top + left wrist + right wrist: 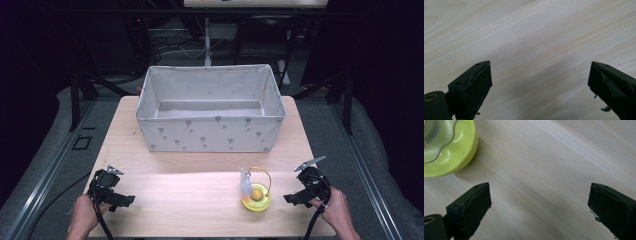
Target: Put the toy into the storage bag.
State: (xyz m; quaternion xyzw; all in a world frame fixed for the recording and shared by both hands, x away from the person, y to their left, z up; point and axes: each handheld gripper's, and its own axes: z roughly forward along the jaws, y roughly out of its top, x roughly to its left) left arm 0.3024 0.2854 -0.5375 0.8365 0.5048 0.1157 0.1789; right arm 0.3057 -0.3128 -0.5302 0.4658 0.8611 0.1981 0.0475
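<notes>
left gripper (120, 200) sitting lower left, jaws wide, holding nothing; right gripper (295, 197) lower right, jaws wide; yellow-green toy (256, 198), possibly feathered, resting below grey fabric bin (210, 135).

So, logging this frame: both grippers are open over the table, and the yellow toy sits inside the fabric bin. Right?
Not quite. The yellow toy sits on the table in front of the fabric bin, not inside it, as the high view shows. Both the left gripper and right gripper are open.

pale wood table (175, 200), light grey fabric bin (210, 132) with little dark grey motifs, yellow-green toy (256, 200) with orange ball (256, 193)
</notes>
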